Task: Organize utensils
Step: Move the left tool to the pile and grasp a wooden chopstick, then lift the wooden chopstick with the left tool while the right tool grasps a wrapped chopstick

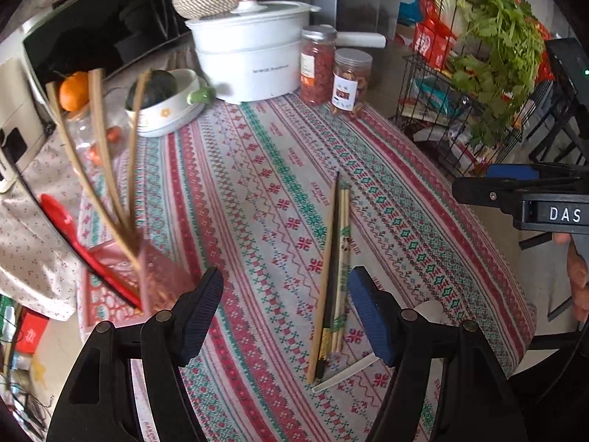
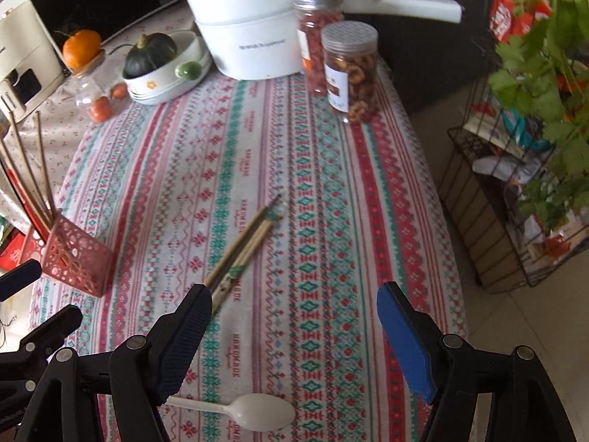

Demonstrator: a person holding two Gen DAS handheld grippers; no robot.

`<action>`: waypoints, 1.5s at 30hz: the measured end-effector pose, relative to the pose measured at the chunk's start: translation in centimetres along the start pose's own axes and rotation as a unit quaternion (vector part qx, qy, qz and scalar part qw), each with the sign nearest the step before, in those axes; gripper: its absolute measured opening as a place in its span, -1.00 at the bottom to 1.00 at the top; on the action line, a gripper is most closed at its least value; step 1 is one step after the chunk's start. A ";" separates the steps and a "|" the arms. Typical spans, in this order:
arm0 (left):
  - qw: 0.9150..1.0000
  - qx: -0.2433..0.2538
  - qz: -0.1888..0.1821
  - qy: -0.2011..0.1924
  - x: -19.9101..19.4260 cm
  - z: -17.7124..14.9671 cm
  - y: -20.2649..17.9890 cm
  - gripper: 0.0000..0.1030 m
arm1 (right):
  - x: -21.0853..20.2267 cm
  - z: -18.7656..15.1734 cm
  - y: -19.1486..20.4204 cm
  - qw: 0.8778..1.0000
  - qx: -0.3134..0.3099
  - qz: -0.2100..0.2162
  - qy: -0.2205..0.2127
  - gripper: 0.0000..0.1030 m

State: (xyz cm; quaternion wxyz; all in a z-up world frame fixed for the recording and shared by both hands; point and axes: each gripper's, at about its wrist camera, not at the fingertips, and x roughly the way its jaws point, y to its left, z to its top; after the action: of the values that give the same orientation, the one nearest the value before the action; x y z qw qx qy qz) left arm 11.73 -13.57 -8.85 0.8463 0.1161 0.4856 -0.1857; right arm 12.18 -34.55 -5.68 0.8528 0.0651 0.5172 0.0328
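Lying loose: bundle of wooden and bamboo chopsticks (image 1: 333,276) mid-table, sticks touching, ends uneven
Waiting nearby: white plastic spoon (image 2: 254,415) at the near table edge
Destination: red perforated plastic holder (image 2: 75,259), already holding several chopsticks and a red spoon (image 1: 79,245)
Left claw (image 1: 285,313): wide open, empty, above the bundle's near end
Right claw (image 2: 294,335): wide open, empty, above the spoon
Advice: straddle across the sticks, close slowly, lift level, drop tips-first into holder
Underneath: patterned red-green tablecloth (image 1: 235,191), soft, likely to bunch
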 end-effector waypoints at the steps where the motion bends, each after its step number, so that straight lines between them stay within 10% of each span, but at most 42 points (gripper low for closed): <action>1: 1.000 0.001 -0.006 0.010 1.1 0.6 -0.4 0.40 | 0.2 0.0 -0.5 1.000 0.004 -0.006 0.005 0.53; 10: 0.992 -0.060 -0.066 0.093 11.1 4.5 -0.5 -0.74 | 1.6 0.0 -2.8 0.999 0.008 -0.037 0.025 0.53; 34: 0.990 -0.035 0.012 0.133 16.3 8.0 -3.7 -0.87 | 1.9 0.2 -3.9 0.999 0.037 -0.023 0.029 0.53; 45: 0.998 -0.028 -0.005 0.050 6.8 5.3 -0.9 -0.89 | 2.9 0.8 -2.8 0.999 0.028 -0.020 0.037 0.53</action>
State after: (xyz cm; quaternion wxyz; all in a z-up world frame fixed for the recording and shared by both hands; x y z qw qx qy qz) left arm 18.59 -17.78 -12.14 0.8228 0.0992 0.5330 -0.1705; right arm 14.20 -36.99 -8.28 0.8313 0.0779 0.5504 0.0037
